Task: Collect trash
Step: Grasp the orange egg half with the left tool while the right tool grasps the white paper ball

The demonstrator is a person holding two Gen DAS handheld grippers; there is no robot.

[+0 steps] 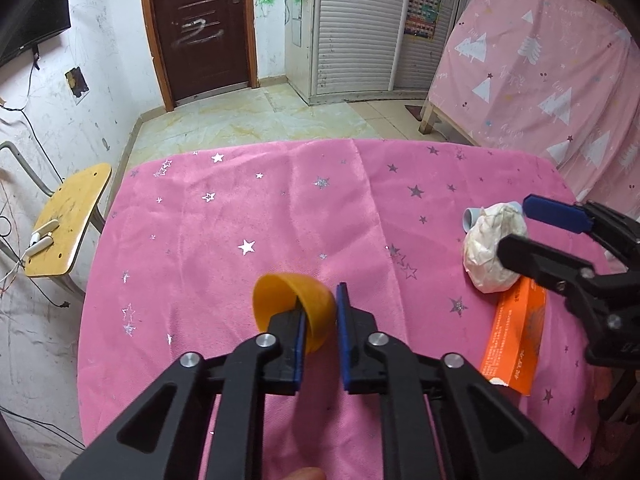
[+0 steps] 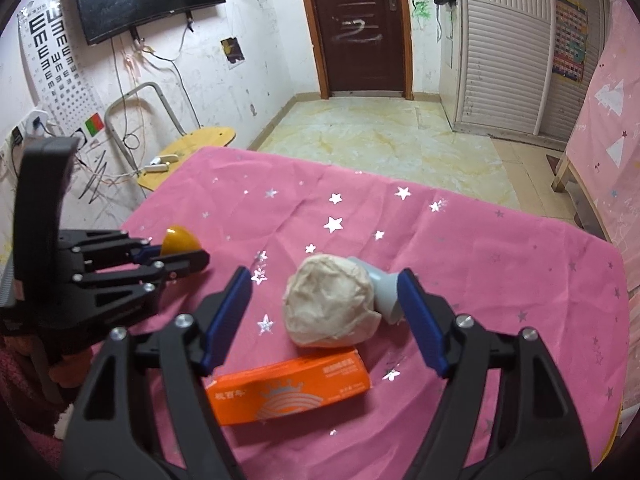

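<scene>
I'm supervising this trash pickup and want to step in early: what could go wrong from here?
1. The left gripper pinches the orange cup only by its thin wall, so the cup may twist or slip out when lifted.
2. The right gripper stands open astride the paper wad, with the grey cup right against one finger; closing could catch or knock that cup.

Eye chart [image 2: 52, 60], on wall at left: rows of letter "E" turned various ways, shrinking downward. Door [image 2: 360, 28], dark brown: pale scrawl resembling "2". Orange box [image 2: 288, 388], on desk: white print along its faces, too small/blurred to read. Wall poster [image 2: 570, 40], coloured grid w/ small print, unreadable.
</scene>
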